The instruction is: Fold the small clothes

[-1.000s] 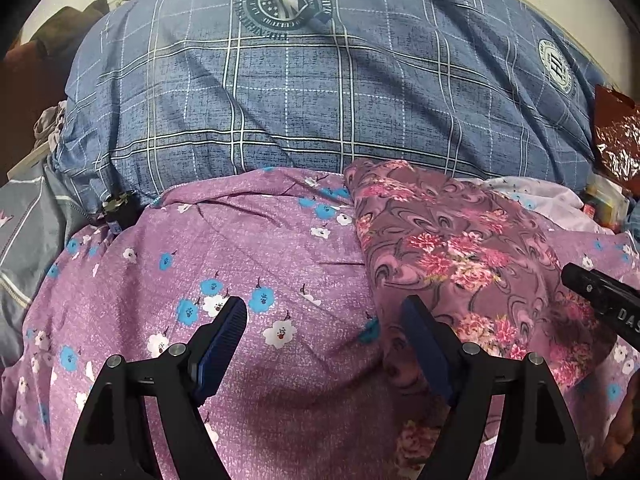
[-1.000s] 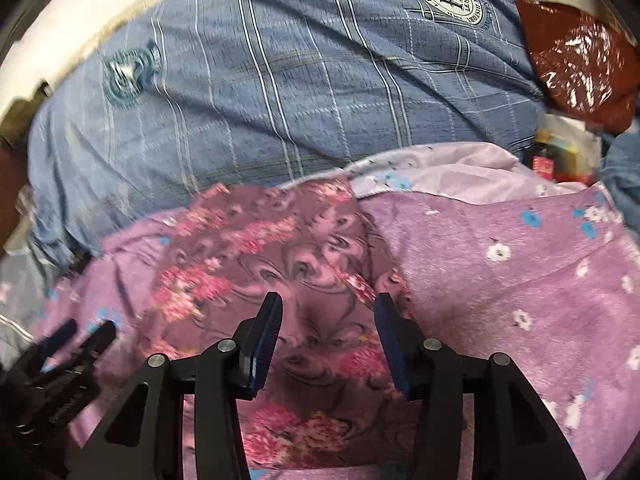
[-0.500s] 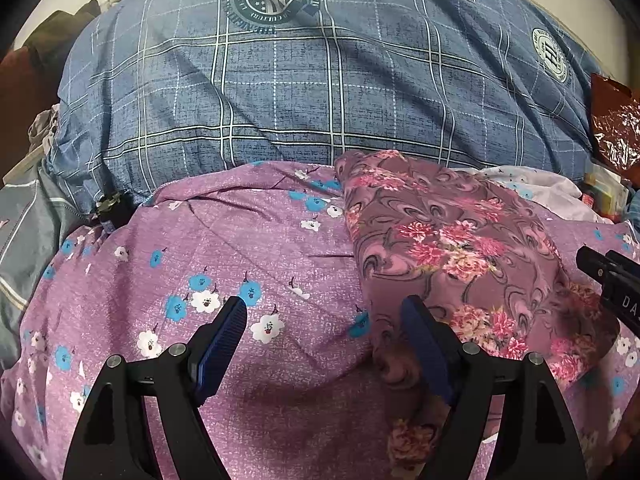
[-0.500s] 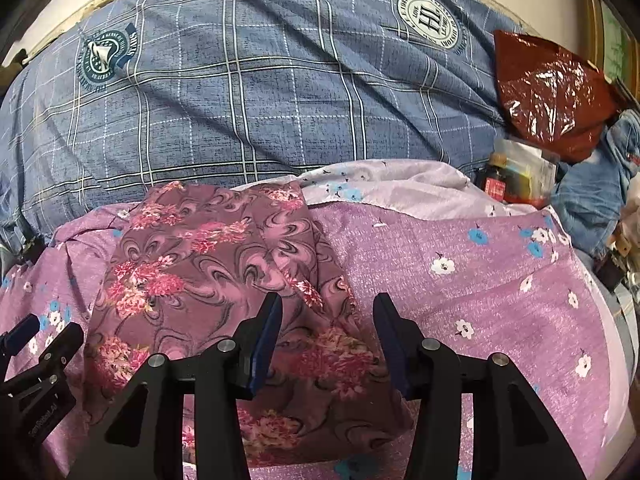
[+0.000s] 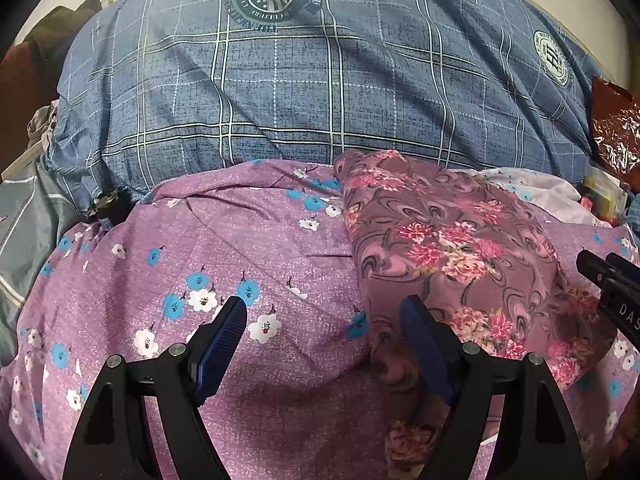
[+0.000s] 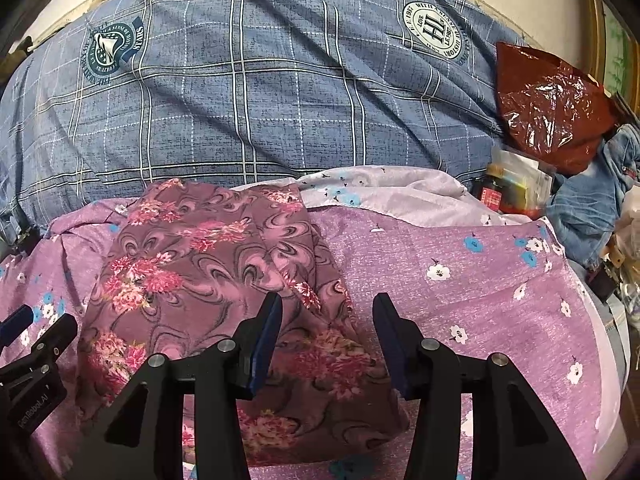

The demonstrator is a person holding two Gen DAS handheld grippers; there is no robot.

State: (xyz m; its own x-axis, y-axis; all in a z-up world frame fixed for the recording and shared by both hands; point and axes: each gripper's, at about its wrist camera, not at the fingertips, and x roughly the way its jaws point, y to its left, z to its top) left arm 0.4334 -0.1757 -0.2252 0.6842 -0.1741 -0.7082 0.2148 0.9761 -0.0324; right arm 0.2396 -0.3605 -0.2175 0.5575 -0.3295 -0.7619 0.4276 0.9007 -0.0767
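Note:
A folded mauve garment with pink flowers (image 5: 452, 248) lies flat on the purple flowered bedsheet (image 5: 248, 256); it also shows in the right wrist view (image 6: 208, 264). My left gripper (image 5: 324, 312) is open and empty, above the sheet at the garment's left near edge. My right gripper (image 6: 326, 308) is open and empty, above the garment's right near corner. The right gripper's tip shows at the right edge of the left wrist view (image 5: 608, 276). The left gripper shows at the lower left of the right wrist view (image 6: 36, 340).
A big blue checked pillow (image 5: 320, 92) fills the back, also seen in the right wrist view (image 6: 260, 92). A red plastic bag (image 6: 548, 100), small boxes and a jar (image 6: 512, 192) and denim cloth (image 6: 588, 204) lie at the right.
Both grippers have pulled back and up from the garment, which now lies folded and released on the sheet. The right view swung right, showing more of the clutter.

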